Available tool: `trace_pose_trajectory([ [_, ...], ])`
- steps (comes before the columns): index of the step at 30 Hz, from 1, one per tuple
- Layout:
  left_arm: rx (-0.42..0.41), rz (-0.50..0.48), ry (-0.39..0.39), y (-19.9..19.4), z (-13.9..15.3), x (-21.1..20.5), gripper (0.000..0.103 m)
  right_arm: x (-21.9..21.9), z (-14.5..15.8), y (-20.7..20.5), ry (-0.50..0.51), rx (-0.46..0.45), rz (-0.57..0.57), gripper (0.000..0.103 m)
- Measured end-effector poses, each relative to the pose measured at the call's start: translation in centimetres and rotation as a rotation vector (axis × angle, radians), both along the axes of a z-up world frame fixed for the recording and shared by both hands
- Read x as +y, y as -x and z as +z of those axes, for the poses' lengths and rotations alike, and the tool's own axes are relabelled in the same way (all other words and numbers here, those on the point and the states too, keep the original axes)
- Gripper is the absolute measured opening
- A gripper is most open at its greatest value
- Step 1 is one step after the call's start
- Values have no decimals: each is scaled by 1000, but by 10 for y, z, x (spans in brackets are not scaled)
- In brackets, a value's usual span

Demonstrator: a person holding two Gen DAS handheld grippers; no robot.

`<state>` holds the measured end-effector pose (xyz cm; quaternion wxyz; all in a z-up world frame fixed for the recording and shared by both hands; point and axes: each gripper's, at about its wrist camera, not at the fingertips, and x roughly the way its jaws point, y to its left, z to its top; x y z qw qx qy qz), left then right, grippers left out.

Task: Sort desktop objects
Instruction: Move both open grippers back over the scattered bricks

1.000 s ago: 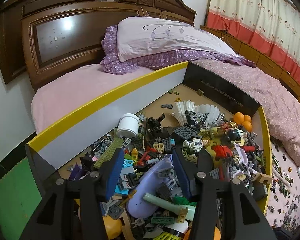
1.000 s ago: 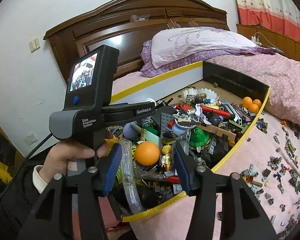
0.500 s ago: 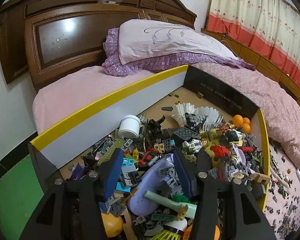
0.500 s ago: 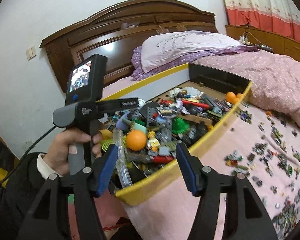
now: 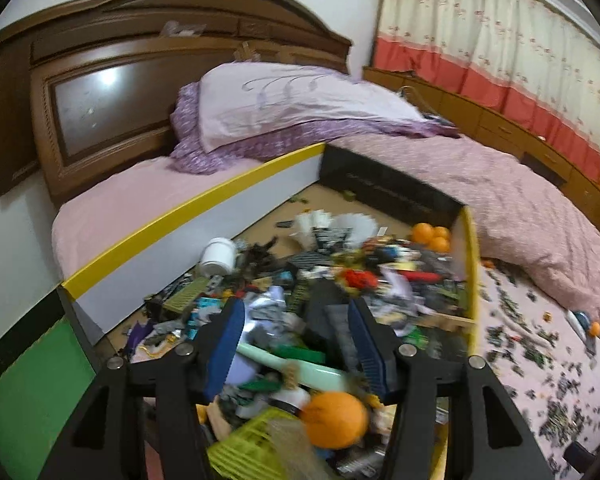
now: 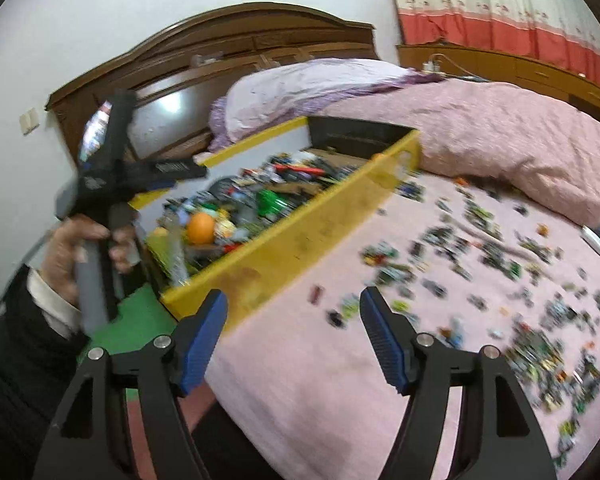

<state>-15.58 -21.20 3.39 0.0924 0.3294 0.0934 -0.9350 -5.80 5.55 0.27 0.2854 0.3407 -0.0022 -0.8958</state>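
Observation:
A yellow-rimmed box (image 5: 188,204) (image 6: 300,240) lies on the bed, heaped with toy bricks, orange balls and odd bits. My left gripper (image 5: 296,332) hovers over the near end of the heap, jaws opening with nothing pressed between them; a pale green stick (image 5: 296,364) and an orange ball (image 5: 334,420) lie below it. My right gripper (image 6: 294,328) hangs over the pink bedspread just outside the box's yellow wall, jaws opening and empty. Small bricks (image 6: 480,248) lie scattered over the bedspread to its right. A hand (image 6: 80,252) holds the left gripper's handle at the box's left end.
A white jar (image 5: 219,256) stands by the box's far wall, with three orange balls (image 5: 432,236) in its far right corner. A purple pillow (image 5: 300,100) and wooden headboard (image 5: 100,92) lie behind. Green floor (image 6: 140,320) shows beside the bed.
My right gripper has swung right, from above the box's contents to over the bedspread outside the yellow wall, and its jaws have widened. The left gripper has drawn back a little and opened slightly.

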Motion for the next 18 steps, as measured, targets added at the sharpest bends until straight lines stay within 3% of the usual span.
trace_pose_trajectory([
  [9,37,-184,-7,-24,14,75,59,96,-29,-26,-57,-14,-213,71],
  [18,3,-319,-16,-39,-13,165,59,146,-40,-45,-130,41,-337,71],
])
